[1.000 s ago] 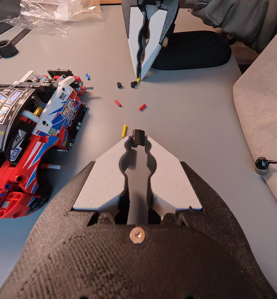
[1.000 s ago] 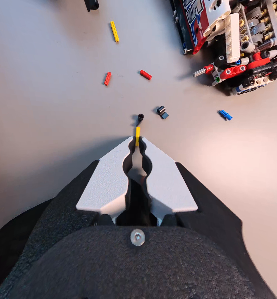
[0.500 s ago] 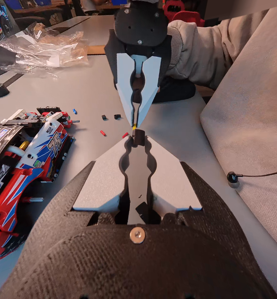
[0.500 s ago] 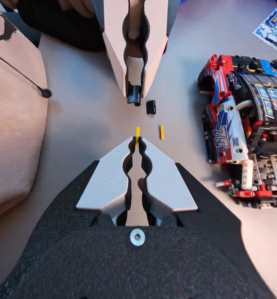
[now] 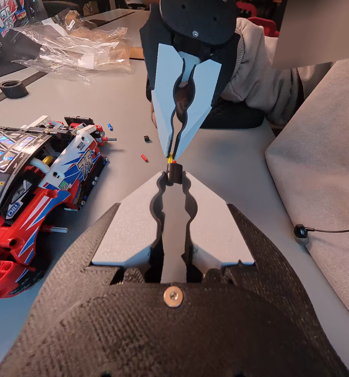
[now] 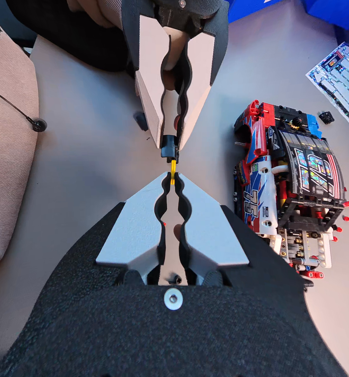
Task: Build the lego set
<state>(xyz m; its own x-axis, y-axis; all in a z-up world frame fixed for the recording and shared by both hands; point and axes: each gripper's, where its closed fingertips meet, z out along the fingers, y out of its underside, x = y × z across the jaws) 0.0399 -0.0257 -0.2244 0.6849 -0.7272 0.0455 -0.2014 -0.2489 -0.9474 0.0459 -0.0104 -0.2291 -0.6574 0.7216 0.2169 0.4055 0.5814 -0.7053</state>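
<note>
Your right wrist view alone shows the sticker sheet [image 6: 341,81] beyond the car's far end from your gripper and the car's holographic roof from above; your left wrist view alone shows the clear plastic bags [image 5: 71,47] and loose tyres [image 5: 13,91] beyond the lego car [image 5: 37,183], plus a red pin [image 5: 144,157] and a small black piece [image 5: 146,138] on the table [image 5: 220,155] between the car and the grippers.

Your left gripper [image 5: 174,176] is closed on a short black connector [image 5: 174,173], which sticks out past its fingertips. Your right gripper [image 6: 172,173] faces it head-on, tip to tip, pinching a thin yellow axle [image 6: 172,170]. Both are held above the table, just beside the car's white-and-blue side. In the left wrist view the right gripper [image 5: 171,158] comes down steeply from above, your sleeve [image 5: 257,77] behind it.

The axle's long axis runs along the line between the two grippers, its free end pointing into the connector [image 6: 169,149]. That end touches the connector's mouth; whether it has entered the hole, you cannot tell.
</note>
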